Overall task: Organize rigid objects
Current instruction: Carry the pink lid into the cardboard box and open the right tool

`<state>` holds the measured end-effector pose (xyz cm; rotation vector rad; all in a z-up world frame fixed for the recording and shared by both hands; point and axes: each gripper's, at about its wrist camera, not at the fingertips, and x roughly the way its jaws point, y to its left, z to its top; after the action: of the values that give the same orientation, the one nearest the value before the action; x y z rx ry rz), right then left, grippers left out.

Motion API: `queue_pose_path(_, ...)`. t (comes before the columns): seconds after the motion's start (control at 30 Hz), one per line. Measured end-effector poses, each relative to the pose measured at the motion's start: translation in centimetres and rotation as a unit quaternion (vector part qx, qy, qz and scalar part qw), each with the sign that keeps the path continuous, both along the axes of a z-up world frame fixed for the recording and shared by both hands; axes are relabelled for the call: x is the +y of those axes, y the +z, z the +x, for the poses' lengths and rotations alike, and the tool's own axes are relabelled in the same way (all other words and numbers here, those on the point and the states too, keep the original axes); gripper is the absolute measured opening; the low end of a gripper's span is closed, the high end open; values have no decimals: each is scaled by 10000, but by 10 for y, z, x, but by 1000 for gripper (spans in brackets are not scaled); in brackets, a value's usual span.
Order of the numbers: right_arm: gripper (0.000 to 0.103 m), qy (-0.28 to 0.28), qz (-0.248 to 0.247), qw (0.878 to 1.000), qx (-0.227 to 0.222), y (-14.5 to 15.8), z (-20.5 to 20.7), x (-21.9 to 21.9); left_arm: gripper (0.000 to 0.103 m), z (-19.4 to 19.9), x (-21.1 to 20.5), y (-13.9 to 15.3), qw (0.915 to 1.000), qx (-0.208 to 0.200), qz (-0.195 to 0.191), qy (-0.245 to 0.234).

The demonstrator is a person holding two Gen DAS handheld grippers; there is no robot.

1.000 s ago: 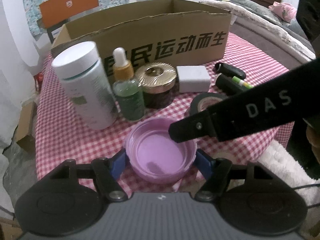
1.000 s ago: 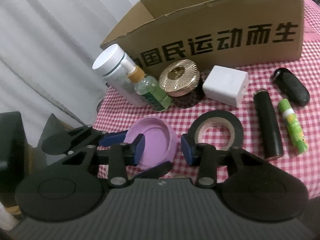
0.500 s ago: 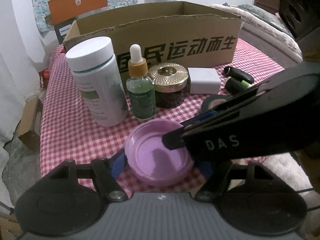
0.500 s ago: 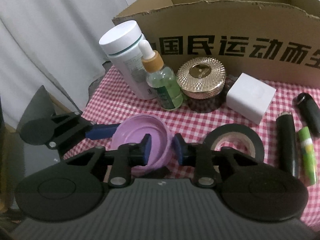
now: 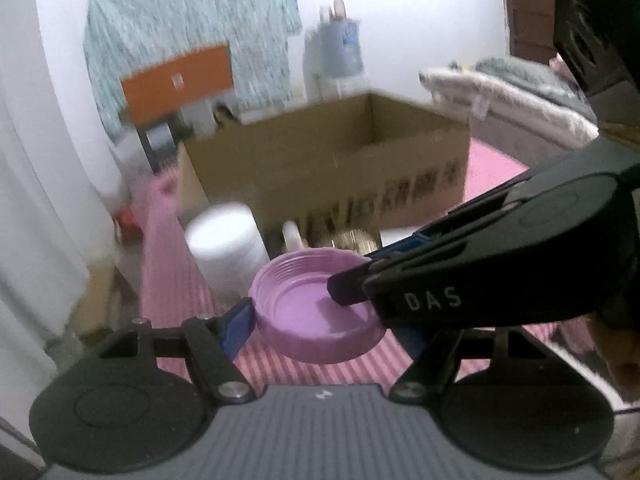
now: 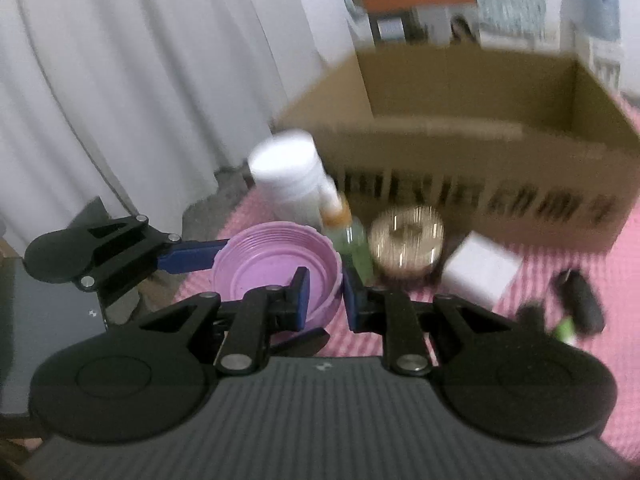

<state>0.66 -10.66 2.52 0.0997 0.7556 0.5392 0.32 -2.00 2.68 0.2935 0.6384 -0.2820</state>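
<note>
Lifted clear of the checked cloth it sat on a second ago, the purple lid (image 5: pixel 318 312) is now hanging in the air in front of the cardboard box (image 5: pixel 324 176), and both views are tilting up so that the open top of the box is showing. Nearest the lid, the left gripper (image 5: pixel 316 322) is clamping it across its full width, one blue pad (image 5: pixel 238 322) pressing the outer wall while the other is hidden behind the right tool. The right gripper (image 6: pixel 323 298) has just been closing its jaws, and they are now pinching the lid's rim, one finger inside and one outside. Sharing the hold this way is probably steadying a wide, shallow piece that one pair of pads could tip.

The lid itself is lying open side up, a round pale purple plastic cap with screw threads ringing its inner wall and a smooth flat floor.

Just beyond the lid, the white bottle (image 6: pixel 292 184), dropper bottle (image 6: pixel 350 236), gold-topped jar (image 6: pixel 406 244) and white block (image 6: pixel 478 270) are standing in a row along the front of the box. Farther back, the box is looking empty as far as the blur allows.
</note>
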Motion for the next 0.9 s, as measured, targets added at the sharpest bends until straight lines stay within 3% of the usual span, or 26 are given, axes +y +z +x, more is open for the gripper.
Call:
queue_pose_path(0.23, 17, 179, 182, 9984, -495, 61, 32, -12, 75, 38, -2, 52, 9990, -413, -137, 124)
queue_pose_path(0.47, 17, 359, 323, 9986, -204, 102, 116, -17, 75, 122, -4, 76, 9994, -285, 5, 190)
queue_pose_path(0.67, 16, 282, 420, 9962, 716, 81, 216, -12, 75, 203, -5, 59, 9987, 343, 362, 102)
queue_pose_path(0.9, 15, 106, 303, 9881, 1502, 32, 292, -6, 75, 273, -3, 20, 9910, 1131, 713, 88)
